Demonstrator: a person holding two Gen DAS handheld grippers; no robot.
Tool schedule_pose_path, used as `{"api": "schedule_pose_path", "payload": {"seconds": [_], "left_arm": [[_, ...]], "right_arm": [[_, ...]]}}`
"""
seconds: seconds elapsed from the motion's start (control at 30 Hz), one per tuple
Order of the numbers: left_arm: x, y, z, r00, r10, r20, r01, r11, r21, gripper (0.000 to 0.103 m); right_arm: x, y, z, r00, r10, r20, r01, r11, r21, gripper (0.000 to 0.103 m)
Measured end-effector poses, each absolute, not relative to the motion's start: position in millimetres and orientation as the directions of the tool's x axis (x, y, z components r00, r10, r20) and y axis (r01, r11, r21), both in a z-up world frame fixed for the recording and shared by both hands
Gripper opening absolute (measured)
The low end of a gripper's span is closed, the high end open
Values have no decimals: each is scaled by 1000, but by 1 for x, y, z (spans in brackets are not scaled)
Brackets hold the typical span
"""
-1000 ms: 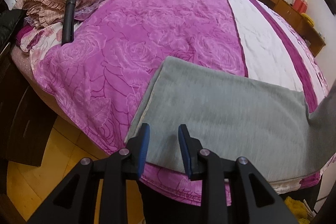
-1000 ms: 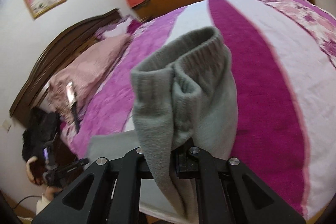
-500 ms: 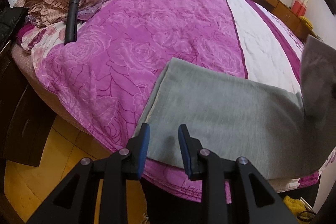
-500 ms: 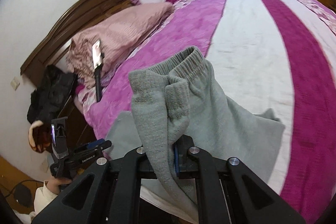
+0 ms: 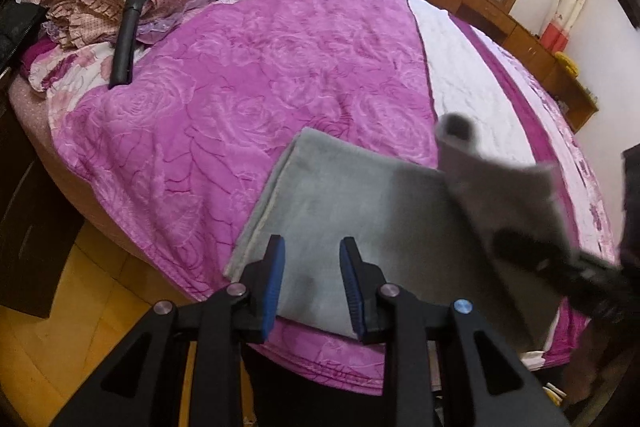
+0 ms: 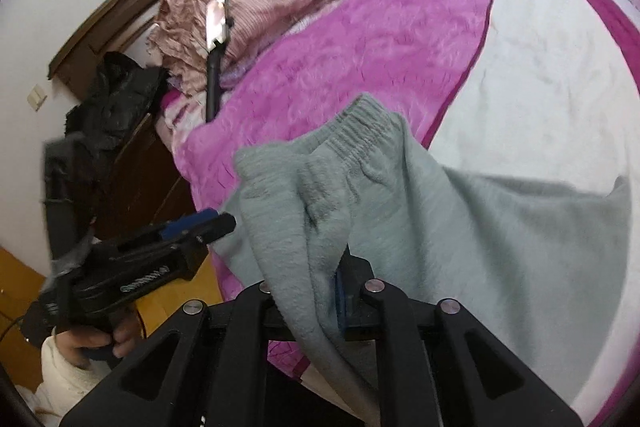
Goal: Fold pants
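Fleecy grey pants [image 5: 360,211] lie folded at the bed [image 5: 248,75] edge, broad quilt free beyond. Left gripper [image 5: 312,279] hovers released; right gripper [image 6: 316,291], jaws just easing apart, grasps the ribbed waistband [image 6: 356,123].

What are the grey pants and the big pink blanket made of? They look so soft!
The grey pants look like thick fleece or knit: a fuzzy, matte nap and a ribbed, stretchy waistband. The pink blanket looks like plush, velvety fabric: it has a slight sheen and rose shapes pressed into the pile. The exact fibre of either can't be told by looking.
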State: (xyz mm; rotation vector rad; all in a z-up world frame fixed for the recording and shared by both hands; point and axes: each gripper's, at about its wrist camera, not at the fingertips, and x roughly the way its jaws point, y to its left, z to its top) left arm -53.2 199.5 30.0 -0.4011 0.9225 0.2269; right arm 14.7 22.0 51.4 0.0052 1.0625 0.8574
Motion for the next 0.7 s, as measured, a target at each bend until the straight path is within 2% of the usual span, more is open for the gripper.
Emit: {"api": "schedule_pose_path", "payload": {"seconds": [0.07,0.13,0.2,0.5,0.7], "left_arm": [[-53,198,28,583,15,-812,-360,901,-241,29],[-53,199,27,580,17,-814,-368,897,-244,29],[-53,200,25,578,7,-816,-375,890,-258,29],[-55,188,36,608,-40,-793,-329,896,-297,29],[-56,163,55,639,-106,-762,-248,909,-334,29]], "right_arm": [[12,25,45,182,619,-764,-617,677,402,13],[8,21,43,147,644,-751,-631,645,430,23],[2,19,43,118,662,-740,-644,618,450,26],[-5,-11,54,61,714,-697,-620,575,535,26],[-3,-48,61,211,613,-761,-591,700,400,26]]}}
